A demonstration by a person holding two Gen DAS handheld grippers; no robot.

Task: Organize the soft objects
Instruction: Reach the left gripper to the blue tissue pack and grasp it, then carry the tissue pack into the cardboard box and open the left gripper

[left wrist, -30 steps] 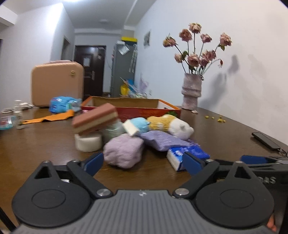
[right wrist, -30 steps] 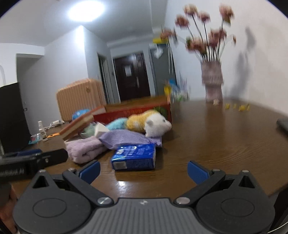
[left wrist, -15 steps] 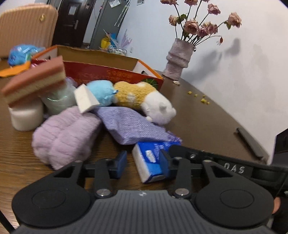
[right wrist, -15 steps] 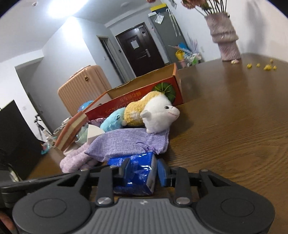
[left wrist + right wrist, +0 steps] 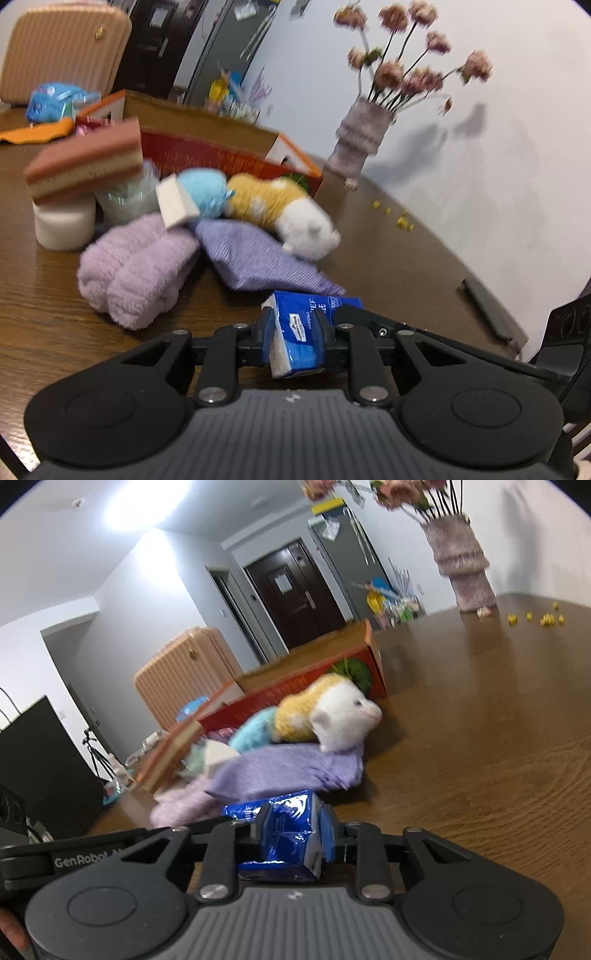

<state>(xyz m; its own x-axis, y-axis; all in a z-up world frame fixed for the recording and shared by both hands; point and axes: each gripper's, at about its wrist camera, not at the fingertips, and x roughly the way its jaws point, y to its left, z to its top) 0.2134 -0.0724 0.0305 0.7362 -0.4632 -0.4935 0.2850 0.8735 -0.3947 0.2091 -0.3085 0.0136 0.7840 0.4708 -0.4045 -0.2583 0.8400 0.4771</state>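
A blue tissue pack [image 5: 306,306] lies on the brown table at the near edge of a pile of soft things. My left gripper [image 5: 295,332] has the pack between its closing jaws, and both pads press its sides. From the other side my right gripper [image 5: 293,829] is closing on the same tissue pack [image 5: 291,812], pads against the crinkled wrapper. Behind it lie a purple pouch [image 5: 255,254], a lilac fluffy towel [image 5: 136,269], a yellow and white plush [image 5: 284,210], a blue plush [image 5: 205,188] and a layered sponge [image 5: 85,166].
An open red cardboard box [image 5: 207,155] stands behind the pile. A vase of dried flowers [image 5: 358,147] stands by the wall, with yellow crumbs [image 5: 402,221] near it. A flat black device [image 5: 487,310] lies at the right. A peach suitcase [image 5: 62,48] stands far left.
Both grippers moved in on the blue tissue pack from wide open and closed on it from opposite sides. Both views have tilted and come closer to the pile.
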